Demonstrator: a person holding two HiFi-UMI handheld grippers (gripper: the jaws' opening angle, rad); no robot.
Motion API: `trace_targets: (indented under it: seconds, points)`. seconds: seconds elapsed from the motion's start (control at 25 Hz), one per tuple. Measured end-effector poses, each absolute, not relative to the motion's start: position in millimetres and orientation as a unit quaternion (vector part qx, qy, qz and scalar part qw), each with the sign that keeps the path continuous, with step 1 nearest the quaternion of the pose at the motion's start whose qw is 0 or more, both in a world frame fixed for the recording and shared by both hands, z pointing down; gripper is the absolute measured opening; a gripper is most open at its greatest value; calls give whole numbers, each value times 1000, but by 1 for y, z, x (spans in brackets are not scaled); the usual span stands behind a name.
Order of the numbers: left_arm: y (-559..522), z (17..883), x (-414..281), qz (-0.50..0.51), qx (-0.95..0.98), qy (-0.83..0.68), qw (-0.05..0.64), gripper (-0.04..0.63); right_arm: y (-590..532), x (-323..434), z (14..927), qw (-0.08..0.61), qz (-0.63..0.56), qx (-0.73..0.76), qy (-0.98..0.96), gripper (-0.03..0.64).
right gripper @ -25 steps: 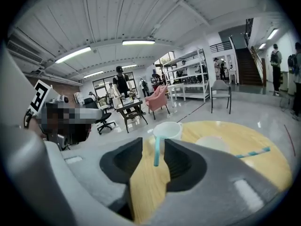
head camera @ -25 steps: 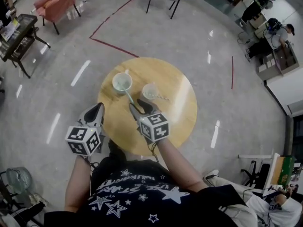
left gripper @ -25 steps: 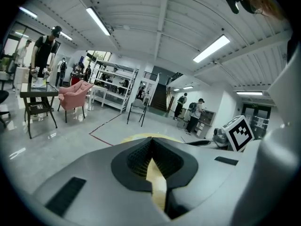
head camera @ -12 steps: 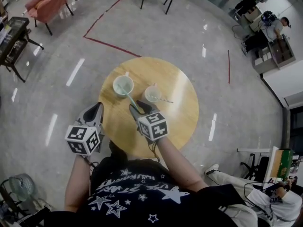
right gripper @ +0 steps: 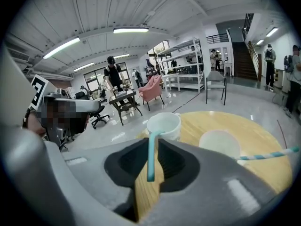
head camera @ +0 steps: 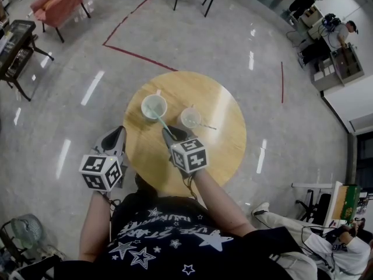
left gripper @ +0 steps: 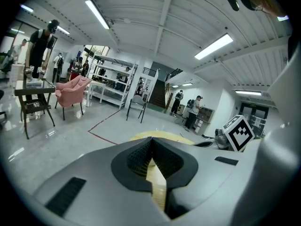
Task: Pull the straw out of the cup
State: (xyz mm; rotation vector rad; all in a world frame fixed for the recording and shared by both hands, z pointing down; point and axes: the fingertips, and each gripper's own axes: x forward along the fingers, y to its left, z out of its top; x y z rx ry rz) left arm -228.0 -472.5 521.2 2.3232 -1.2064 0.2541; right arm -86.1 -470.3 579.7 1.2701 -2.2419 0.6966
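The teal straw (right gripper: pixel 150 159) is grasped between the fingers of the right gripper (head camera: pixel 176 134), which have just been closing on it. Its far end is seated in the white cup (head camera: pixel 154 106), at the upper left of the worktop (head camera: pixel 215 156). A 2nd cup (head camera: pixel 190 118) and a striped straw (head camera: pixel 207 126) are seen just right of it. The left gripper (head camera: pixel 118 134), fingers clenched on nothing, is held at the worktop's left edge.

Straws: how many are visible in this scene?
2. Teal straw in the white cup, its end between the jaws of the right tool, which have just been closing; striped straw lies beside the other cup.
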Motion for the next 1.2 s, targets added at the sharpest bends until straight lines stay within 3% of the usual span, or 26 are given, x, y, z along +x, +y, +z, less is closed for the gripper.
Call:
trace_targets:
  seconds: [0.16, 1.2]
  points:
    - [-473, 520, -229, 94, 854, -444, 254, 6, -471, -86, 580, 241, 255, 462, -815, 31]
    - [-428, 495, -209, 88, 853, -460, 230, 6, -447, -73, 523, 186, 223, 450, -844, 29]
